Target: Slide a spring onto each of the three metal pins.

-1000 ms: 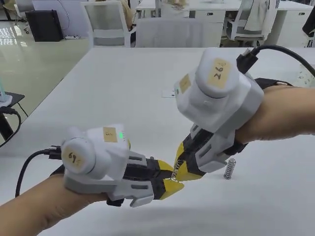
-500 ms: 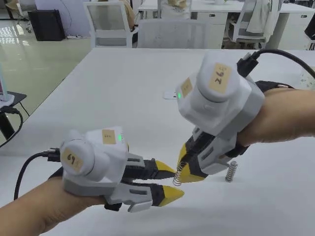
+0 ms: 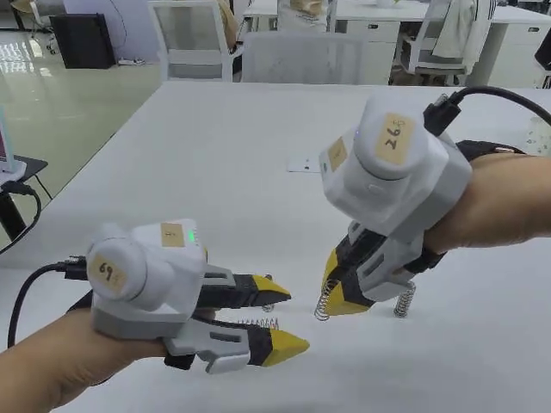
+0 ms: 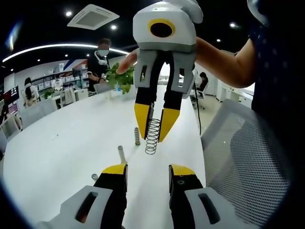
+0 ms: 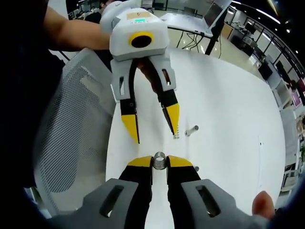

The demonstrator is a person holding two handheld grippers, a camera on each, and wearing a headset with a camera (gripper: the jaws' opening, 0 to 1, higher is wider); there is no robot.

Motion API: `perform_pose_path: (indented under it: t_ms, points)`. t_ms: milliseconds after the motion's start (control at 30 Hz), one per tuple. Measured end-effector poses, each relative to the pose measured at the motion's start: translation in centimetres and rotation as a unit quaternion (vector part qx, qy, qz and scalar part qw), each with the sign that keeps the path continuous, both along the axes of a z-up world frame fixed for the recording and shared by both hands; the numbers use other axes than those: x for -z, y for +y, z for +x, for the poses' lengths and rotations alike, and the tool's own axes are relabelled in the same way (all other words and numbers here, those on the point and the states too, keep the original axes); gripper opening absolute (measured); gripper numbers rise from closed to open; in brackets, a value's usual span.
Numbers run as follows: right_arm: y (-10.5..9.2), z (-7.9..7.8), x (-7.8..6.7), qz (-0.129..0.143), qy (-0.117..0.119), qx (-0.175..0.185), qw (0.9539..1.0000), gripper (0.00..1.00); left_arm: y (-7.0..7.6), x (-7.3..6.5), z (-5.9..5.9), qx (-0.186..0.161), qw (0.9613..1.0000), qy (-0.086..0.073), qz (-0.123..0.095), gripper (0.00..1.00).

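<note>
Spring [image 4: 152, 136] | coiled wire | pinched in yellow-tipped right hand-held gripper [image 5: 159, 162]

The broad white tabletop [image 3: 215, 172] carries a small coiled metal spring [image 3: 403, 298] standing upright, a short grey metal pin [image 4: 121, 153] near it, and a flat white card [image 3: 303, 165] farther back.

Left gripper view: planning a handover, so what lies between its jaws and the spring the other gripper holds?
Bare table, in the left gripper view, up to the spring in the right gripper; a metal pin stands beside that stretch.
</note>
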State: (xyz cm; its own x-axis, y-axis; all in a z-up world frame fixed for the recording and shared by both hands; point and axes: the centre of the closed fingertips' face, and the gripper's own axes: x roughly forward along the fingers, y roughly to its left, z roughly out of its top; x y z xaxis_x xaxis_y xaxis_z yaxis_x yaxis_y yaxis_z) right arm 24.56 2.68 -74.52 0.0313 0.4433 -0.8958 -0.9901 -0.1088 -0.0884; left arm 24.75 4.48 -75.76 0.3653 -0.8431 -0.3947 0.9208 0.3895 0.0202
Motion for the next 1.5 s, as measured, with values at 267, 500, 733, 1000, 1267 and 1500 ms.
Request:
perform_pose_path:
  t_ms: [267, 500, 733, 1000, 1267, 1500]
  points:
    - [-0.5, 0.4, 0.3, -0.004, -0.002, 0.006, 1.0, 0.08, 1.7, 0.7, 0.1, -0.026, 0.9997, 0.005, 0.002, 0.31]
    - [-0.7, 0.6, 0.4, -0.006, -0.003, 0.007, 1.0, 0.08, 2.7, 0.7, 0.3, -0.047, 0.9989, 0.006, -0.002, 0.36]
    - [-1.3, 1.0, 0.6, -0.011, -0.004, 0.011, 0.9999, 0.08, 3.7, 1.1, 0.5, -0.068, 0.9976, 0.009, -0.003, 0.4]
    - [-1.8, 1.4, 0.7, -0.013, -0.007, 0.014, 0.9998, 0.08, 4.6, 1.5, 0.6, -0.089, 0.9959, 0.013, -0.003, 0.45]
    - [-2.0, 2.2, 0.8, -0.017, -0.011, 0.016, 0.9997, 0.08, 5.5, 2.4, 0.4, -0.108, 0.994, 0.021, 0.0, 0.5]
    - [-2.3, 3.8, 0.7, -0.022, -0.019, 0.022, 0.9993, 0.08, 6.1, 2.9, 0.3, -0.119, 0.9925, 0.026, 0.001, 0.54]
